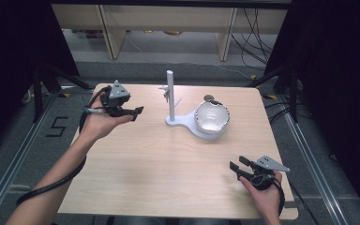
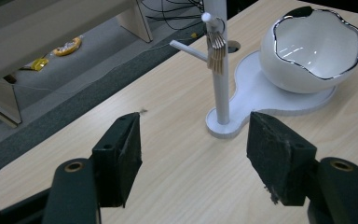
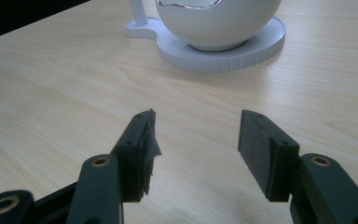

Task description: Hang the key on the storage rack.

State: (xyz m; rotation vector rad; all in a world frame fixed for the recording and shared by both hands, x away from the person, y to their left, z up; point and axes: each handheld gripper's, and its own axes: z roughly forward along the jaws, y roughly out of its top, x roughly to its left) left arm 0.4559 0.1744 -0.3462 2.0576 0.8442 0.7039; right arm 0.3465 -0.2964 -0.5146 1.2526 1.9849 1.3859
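From above, a white stand point(image 1: 170, 96) with a tall pole sits on the wooden tabletop point(image 1: 159, 168), and a white bowl point(image 1: 212, 117) rests on its round base. The left gripper point(image 1: 137, 112) is held up near the far left edge, and the right gripper point(image 1: 236, 167) waits near the front right, both well apart from the stand. Nothing looks started yet. In the left gripper view, the jaws are wide open and hold nothing, and a small bunch of gold bits point(image 2: 216, 49) hangs on a peg of the pole. In the right gripper view, the jaws are wide open and empty too, with the bowl ahead. Nothing stands in the way.
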